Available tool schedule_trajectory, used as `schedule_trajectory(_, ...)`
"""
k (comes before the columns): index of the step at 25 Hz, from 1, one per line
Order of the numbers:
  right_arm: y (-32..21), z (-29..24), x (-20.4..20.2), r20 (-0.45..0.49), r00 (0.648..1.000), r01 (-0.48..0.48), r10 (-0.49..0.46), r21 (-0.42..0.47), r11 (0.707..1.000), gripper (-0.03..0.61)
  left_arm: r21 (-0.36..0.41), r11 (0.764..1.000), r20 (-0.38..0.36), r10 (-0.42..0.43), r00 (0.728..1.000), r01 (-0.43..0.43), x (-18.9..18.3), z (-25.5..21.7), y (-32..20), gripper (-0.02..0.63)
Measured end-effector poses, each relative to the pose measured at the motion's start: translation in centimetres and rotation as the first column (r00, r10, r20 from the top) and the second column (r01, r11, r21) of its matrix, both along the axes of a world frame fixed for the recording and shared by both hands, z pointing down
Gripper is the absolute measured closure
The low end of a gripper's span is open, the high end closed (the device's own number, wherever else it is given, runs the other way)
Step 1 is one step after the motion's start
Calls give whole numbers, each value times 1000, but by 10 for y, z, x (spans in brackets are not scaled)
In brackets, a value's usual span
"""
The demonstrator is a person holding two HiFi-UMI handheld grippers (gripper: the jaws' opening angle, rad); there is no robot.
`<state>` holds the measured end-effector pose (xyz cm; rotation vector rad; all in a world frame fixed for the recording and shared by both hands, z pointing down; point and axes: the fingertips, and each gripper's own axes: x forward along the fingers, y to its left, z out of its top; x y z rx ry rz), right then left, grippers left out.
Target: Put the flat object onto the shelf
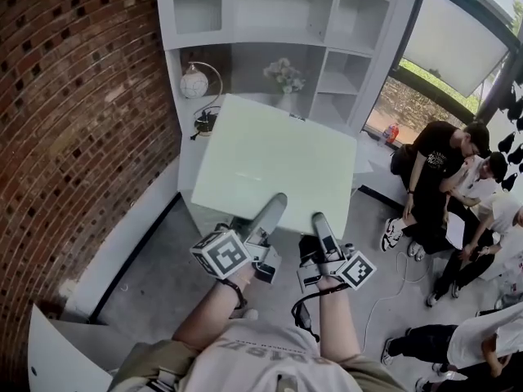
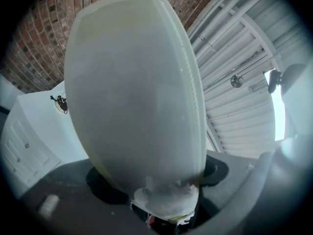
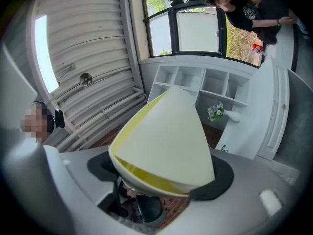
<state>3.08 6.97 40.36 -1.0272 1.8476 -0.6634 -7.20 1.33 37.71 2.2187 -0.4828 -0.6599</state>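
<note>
The pale flat board (image 1: 278, 163) is in the air just in front of the white shelf (image 1: 288, 33). The jaws of the left gripper (image 1: 273, 209) are opening, with the board's edge farthest from the shelf between them. The right gripper (image 1: 321, 224) is clamped on this same edge.

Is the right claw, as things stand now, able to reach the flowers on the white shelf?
Probably not. The right claw is closed on the near edge of the flat board, and this wide board stands between it and the flowers on the shelf.
</note>
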Motion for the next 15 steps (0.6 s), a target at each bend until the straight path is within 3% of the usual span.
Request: schedule_trajectory(15, -110, -22, 45, -29, 998, 50, -50, -7, 999, 175, 23, 1000, -5, -21, 1000, 21, 42, -15, -103, 229)
